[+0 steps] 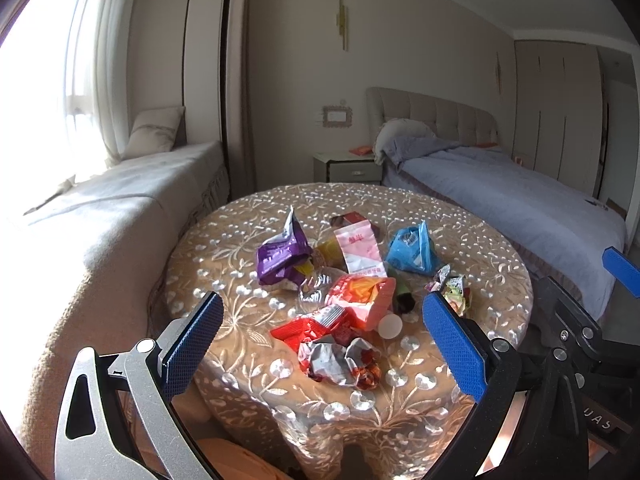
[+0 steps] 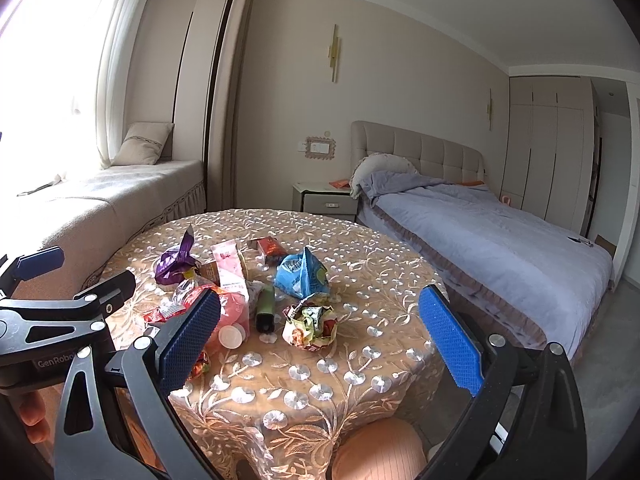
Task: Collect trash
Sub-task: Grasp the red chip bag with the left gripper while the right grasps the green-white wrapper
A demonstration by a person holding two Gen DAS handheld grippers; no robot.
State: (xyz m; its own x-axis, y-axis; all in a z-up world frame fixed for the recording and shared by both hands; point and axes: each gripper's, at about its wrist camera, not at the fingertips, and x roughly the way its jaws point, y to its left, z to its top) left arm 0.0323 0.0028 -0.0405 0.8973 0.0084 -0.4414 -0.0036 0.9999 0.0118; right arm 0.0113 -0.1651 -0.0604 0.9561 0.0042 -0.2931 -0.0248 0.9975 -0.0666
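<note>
Several snack wrappers lie in a heap on the round table (image 1: pixel 460 236) (image 2: pixel 380 256). A purple bag (image 1: pixel 282 254) (image 2: pixel 176 262), a pink packet (image 1: pixel 360 252) (image 2: pixel 230 266), a blue bag (image 1: pixel 412 250) (image 2: pixel 302 272), an orange-pink bag (image 1: pixel 362 296), a red wrapper (image 1: pixel 310 328) and a crumpled silver-red wrapper (image 1: pixel 340 362) show. A crumpled green-yellow wrapper (image 2: pixel 310 324) (image 1: pixel 454 290) and a dark green tube (image 2: pixel 265 306) lie apart. My left gripper (image 1: pixel 324 342) is open above the near wrappers. My right gripper (image 2: pixel 320 338) is open above the crumpled wrapper.
A white round cap (image 1: pixel 389 326) (image 2: pixel 231 336) lies among the wrappers. A bed (image 2: pixel 500 248) stands to the right, a window bench (image 1: pixel 100 216) to the left, a nightstand (image 2: pixel 326 200) behind. An orange stool (image 2: pixel 378 450) sits under the table's near edge.
</note>
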